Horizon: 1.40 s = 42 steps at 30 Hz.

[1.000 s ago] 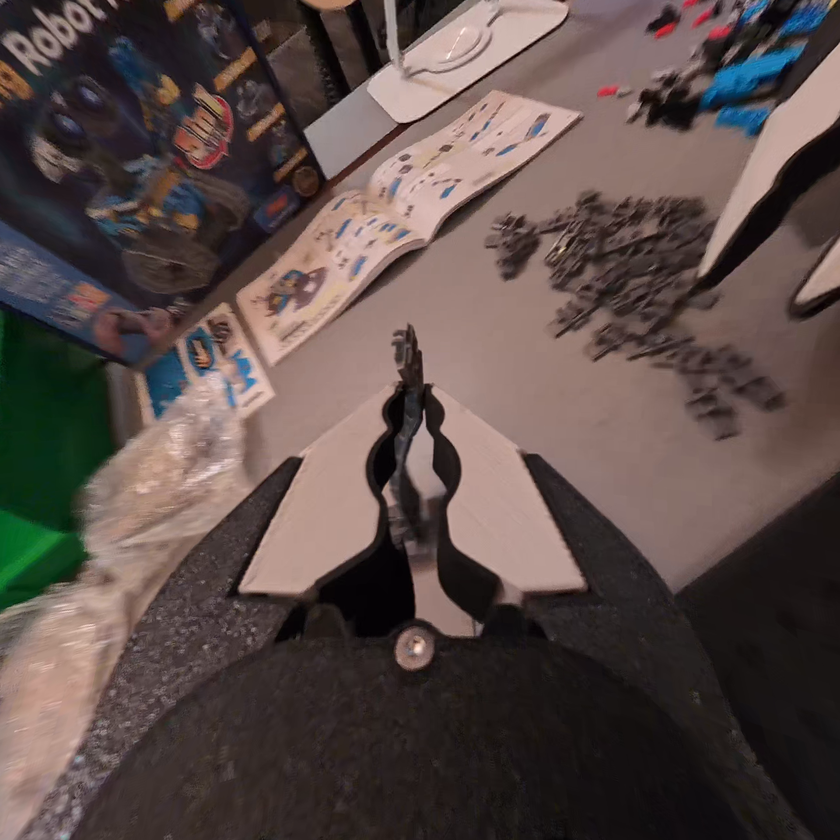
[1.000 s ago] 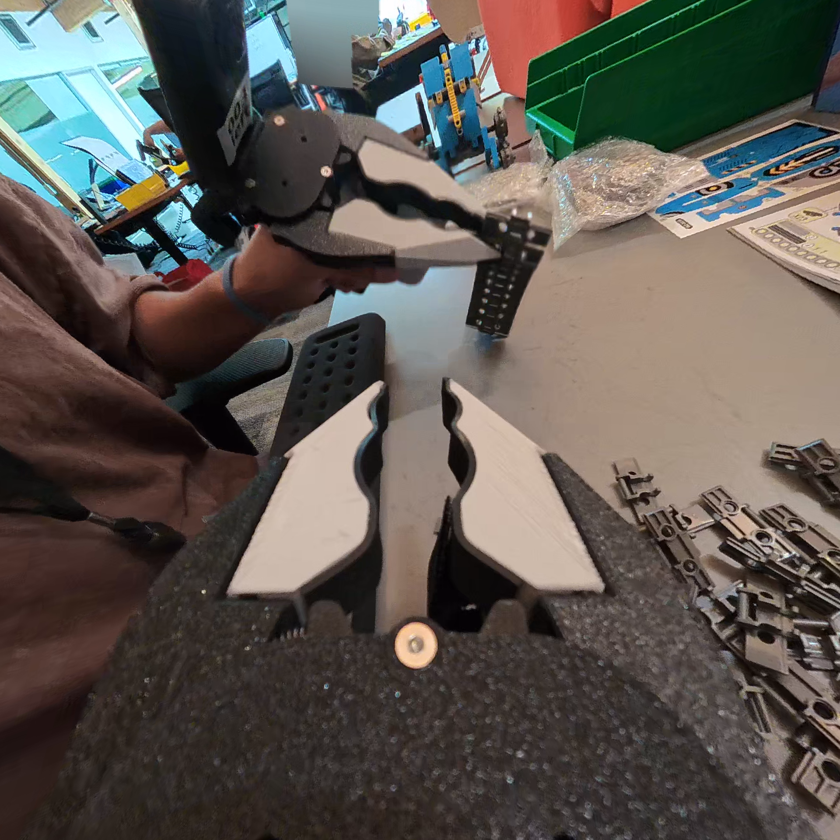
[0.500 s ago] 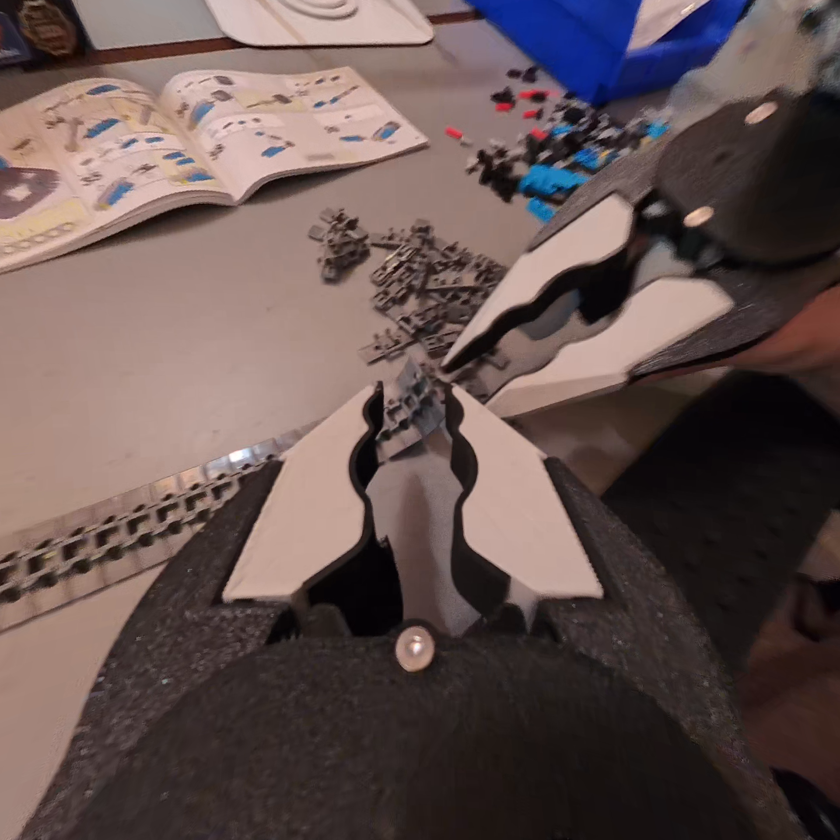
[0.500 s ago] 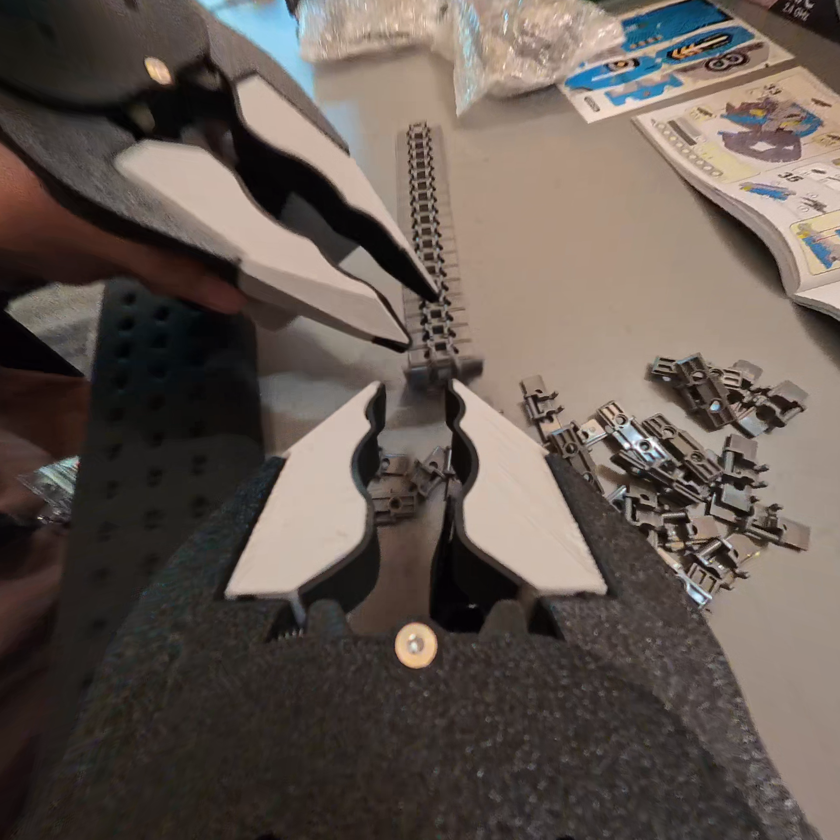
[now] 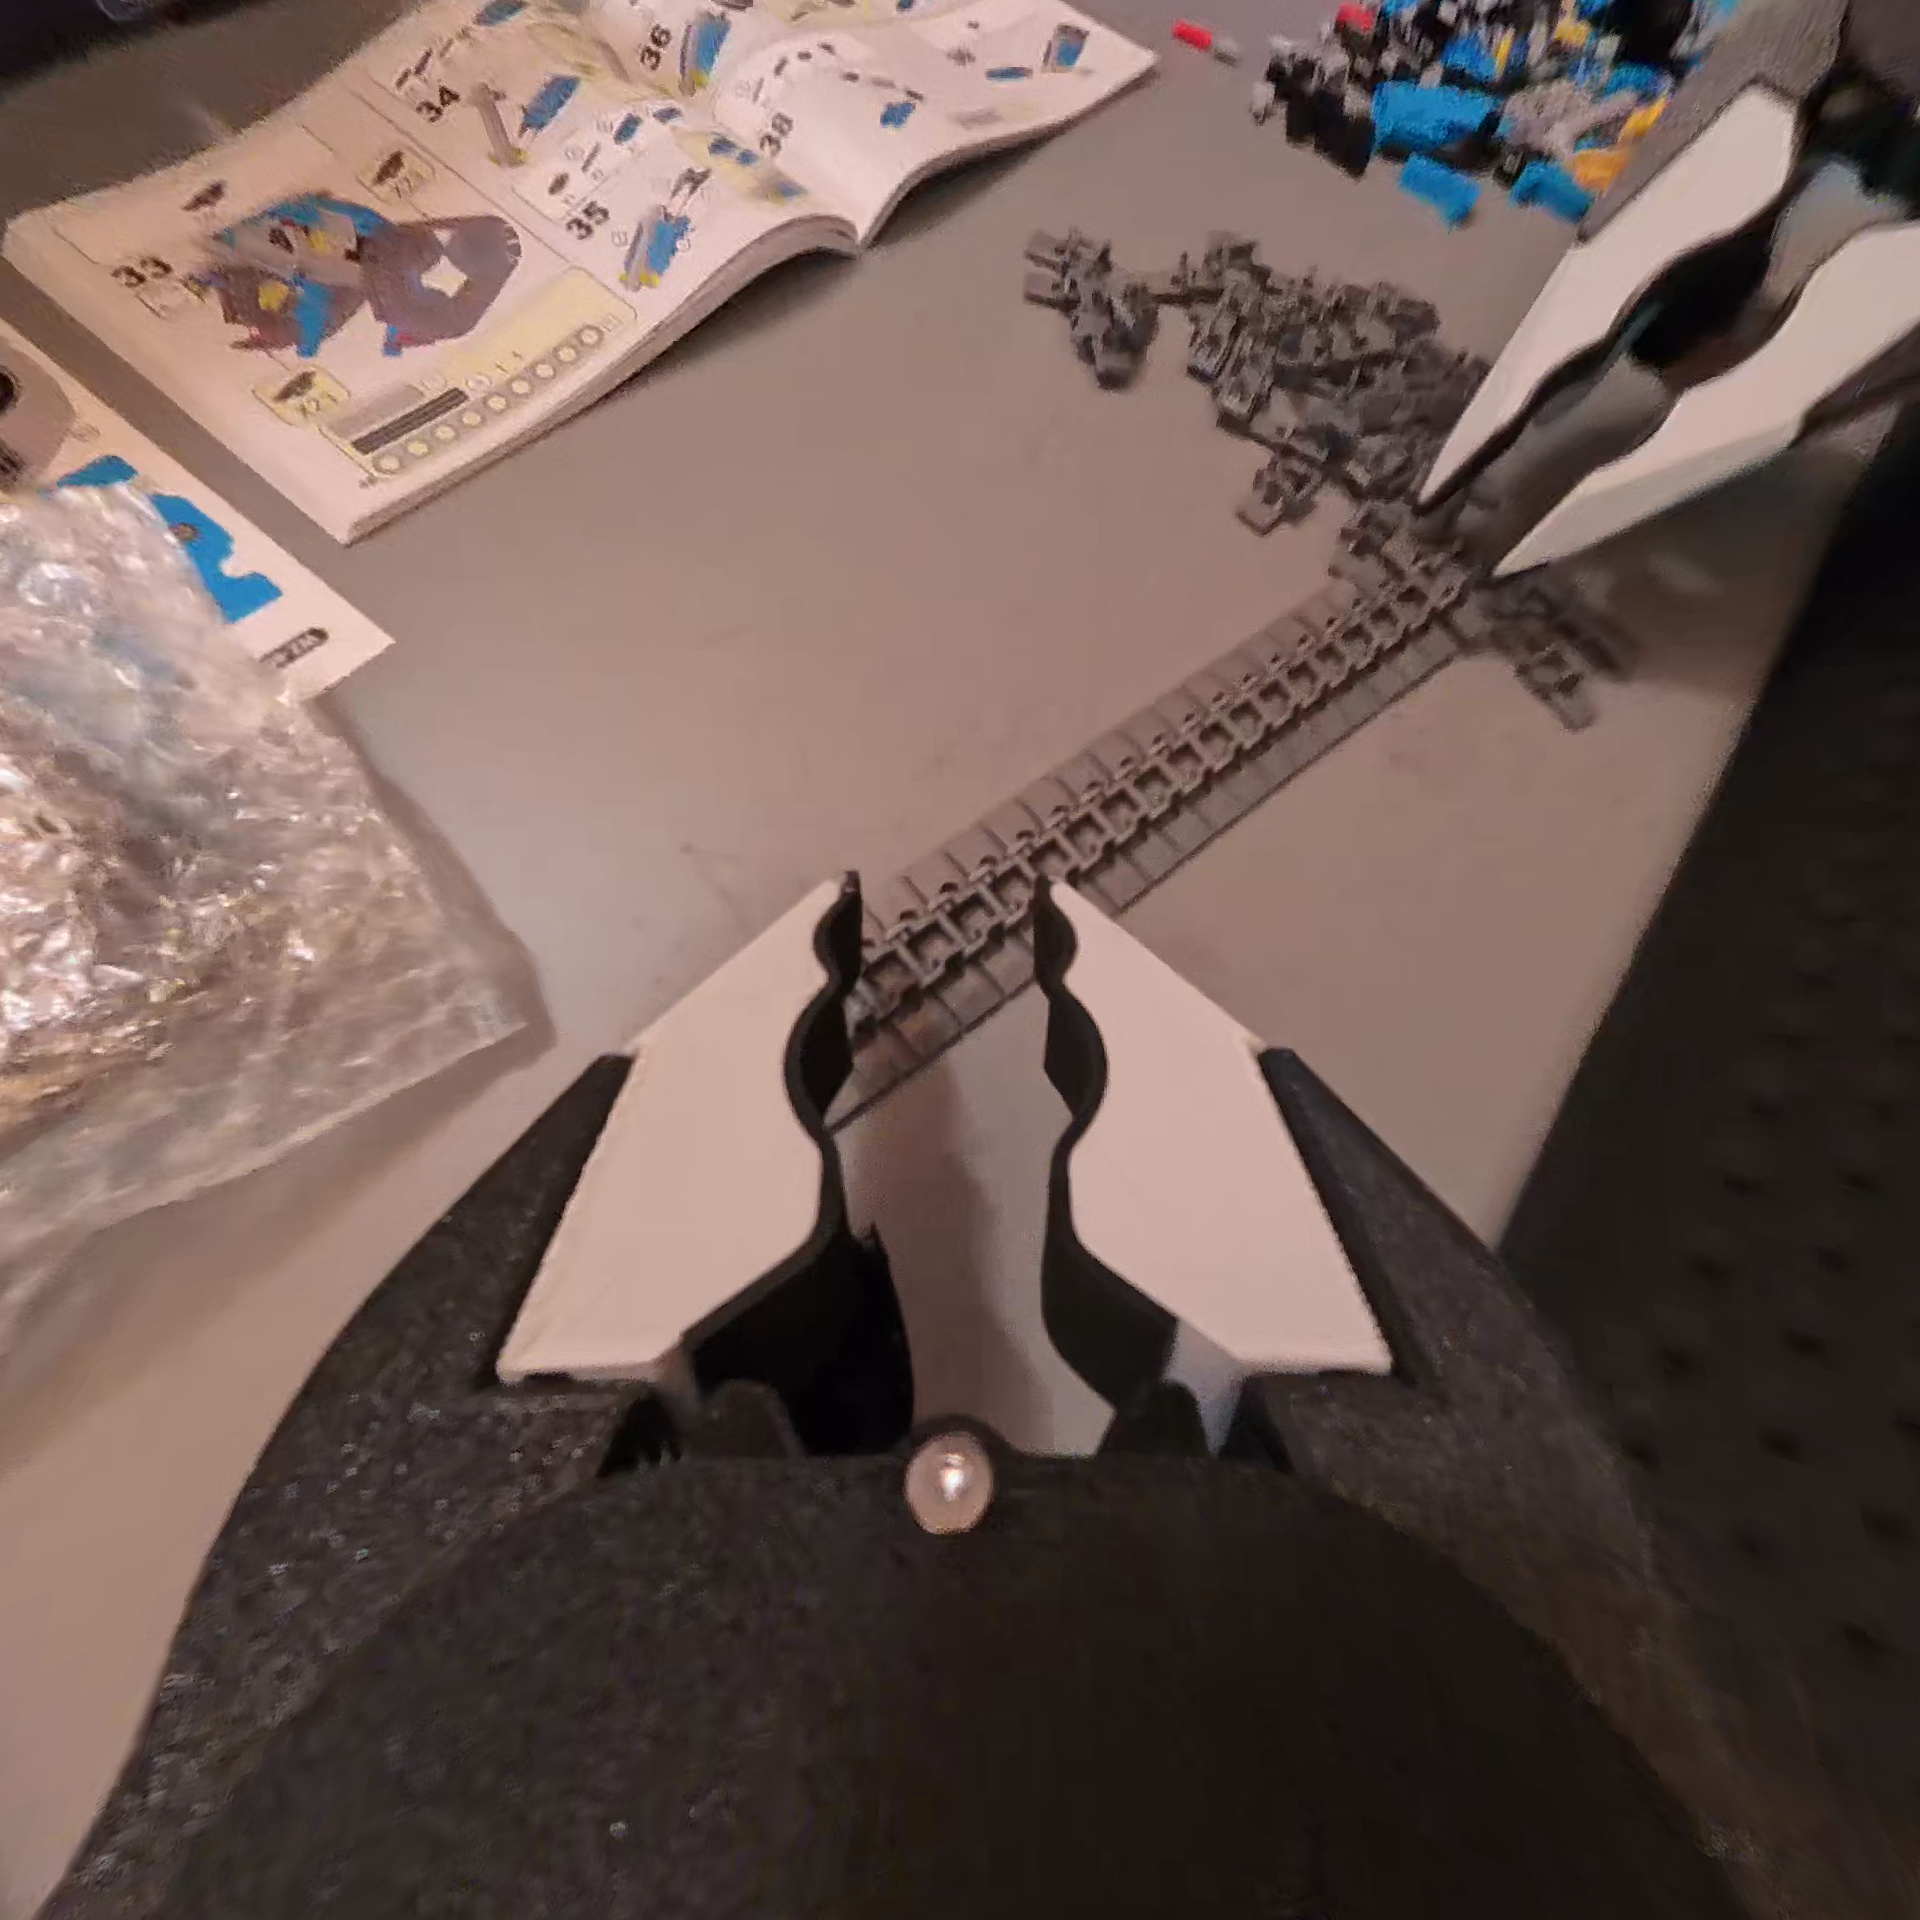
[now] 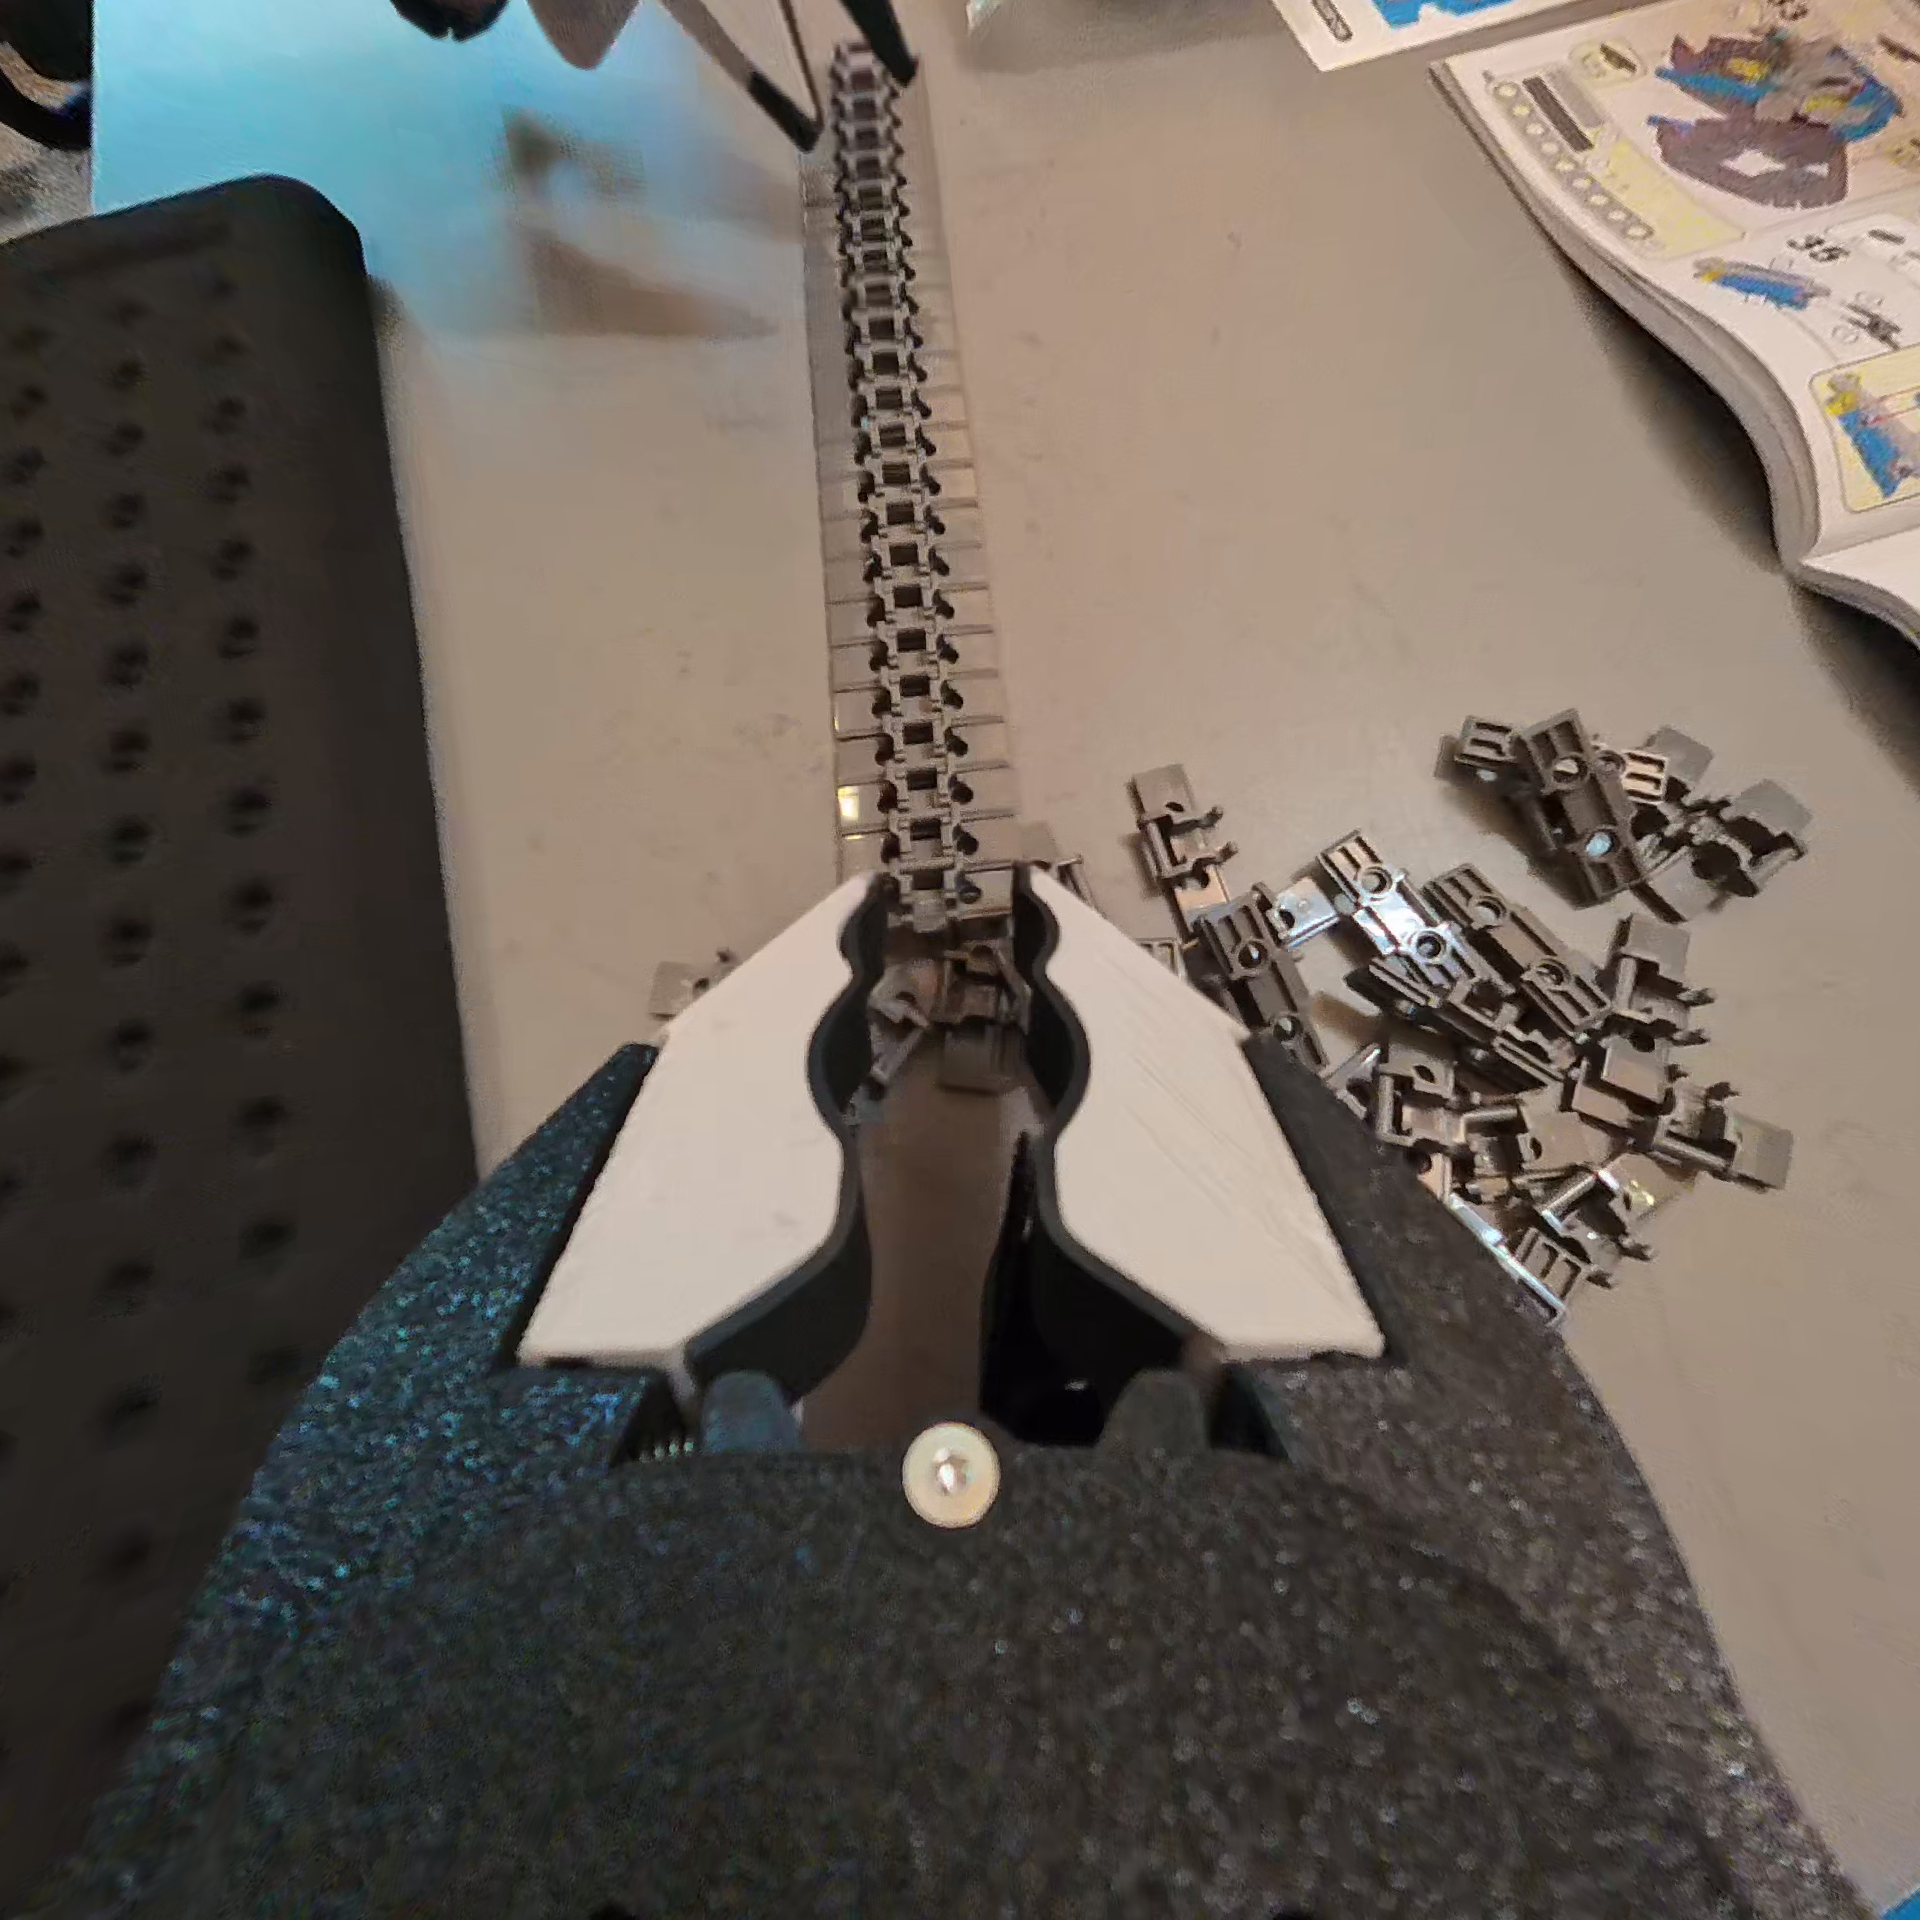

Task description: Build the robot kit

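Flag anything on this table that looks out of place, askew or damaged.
Nothing looks damaged. The grey track chain lies straight and flat on the table, each end between open fingers: left gripper, right gripper. Loose track links lie scattered beside it, and a crumpled plastic bag lies nearby.

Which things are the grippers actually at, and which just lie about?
At the grippers: left gripper, right gripper, both open, one at each end of the grey track strip.
Lying about: loose grey links, instruction booklet, plastic bag, coloured bricks.
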Available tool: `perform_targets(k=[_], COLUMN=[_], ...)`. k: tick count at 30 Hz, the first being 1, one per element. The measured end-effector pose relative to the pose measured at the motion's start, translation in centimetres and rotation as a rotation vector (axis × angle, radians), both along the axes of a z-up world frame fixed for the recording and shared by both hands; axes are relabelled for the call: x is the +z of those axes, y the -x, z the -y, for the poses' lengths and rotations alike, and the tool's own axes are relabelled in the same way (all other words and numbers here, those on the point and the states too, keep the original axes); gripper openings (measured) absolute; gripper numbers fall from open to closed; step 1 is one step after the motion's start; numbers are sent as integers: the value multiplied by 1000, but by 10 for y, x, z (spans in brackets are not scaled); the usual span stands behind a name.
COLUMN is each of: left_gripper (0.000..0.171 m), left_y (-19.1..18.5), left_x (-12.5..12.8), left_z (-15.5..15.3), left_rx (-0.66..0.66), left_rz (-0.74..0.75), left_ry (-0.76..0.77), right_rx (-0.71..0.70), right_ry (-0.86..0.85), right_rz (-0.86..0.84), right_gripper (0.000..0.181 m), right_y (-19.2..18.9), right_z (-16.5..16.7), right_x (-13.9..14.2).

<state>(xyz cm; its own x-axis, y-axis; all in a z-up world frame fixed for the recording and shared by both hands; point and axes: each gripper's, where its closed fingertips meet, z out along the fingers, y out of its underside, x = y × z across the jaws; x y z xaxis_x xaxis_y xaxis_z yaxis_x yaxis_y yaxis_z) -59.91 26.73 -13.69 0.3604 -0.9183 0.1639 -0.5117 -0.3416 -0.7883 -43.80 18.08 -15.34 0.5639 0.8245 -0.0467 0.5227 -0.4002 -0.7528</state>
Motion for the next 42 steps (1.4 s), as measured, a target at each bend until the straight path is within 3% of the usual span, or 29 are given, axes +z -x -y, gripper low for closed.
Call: perform_targets(k=[6, 10, 14, 20, 26, 29, 35, 38, 42], left_gripper=[36, 36, 42, 44, 30, 30, 28, 25, 25], left_y=[22, 55, 62, 61, 78, 89, 116, 127, 132], left_x=[6, -8, -8, -26, -30, -30, -30, -30, -29], left_z=[-6, -13, -24, -30, -16, -4, 15, 21, 31], left_rx=[-152, -283, -319, -326, -310, -277, -201, -144, -97], left_rz=[-126, -233, -201, -265, -297, -284, -299, -301, -266], left_ry=[-205, -140, -114, -64, -68, -70, -62, -55, -59], right_rx=[61, 74, 70, 105, 175, 231, 317, 330, 338], right_ry=[-26, -32, -17, -18, -16, 39, 71, 110, 92], right_rz=[88, 136, 155, 145, 203, 303, 275, 192, 203], right_gripper=[24, 15, 15, 15, 15, 15, 27, 25, 19], right_y=[10, 14, 16, 29, 35, 33, 56, 67, 67], right_z=[-1, -2, -1, 0, -13, -18, -25, -25, -34], right_x=[-9, -12, -12, 8, 29, 17, -13, -14, -15])
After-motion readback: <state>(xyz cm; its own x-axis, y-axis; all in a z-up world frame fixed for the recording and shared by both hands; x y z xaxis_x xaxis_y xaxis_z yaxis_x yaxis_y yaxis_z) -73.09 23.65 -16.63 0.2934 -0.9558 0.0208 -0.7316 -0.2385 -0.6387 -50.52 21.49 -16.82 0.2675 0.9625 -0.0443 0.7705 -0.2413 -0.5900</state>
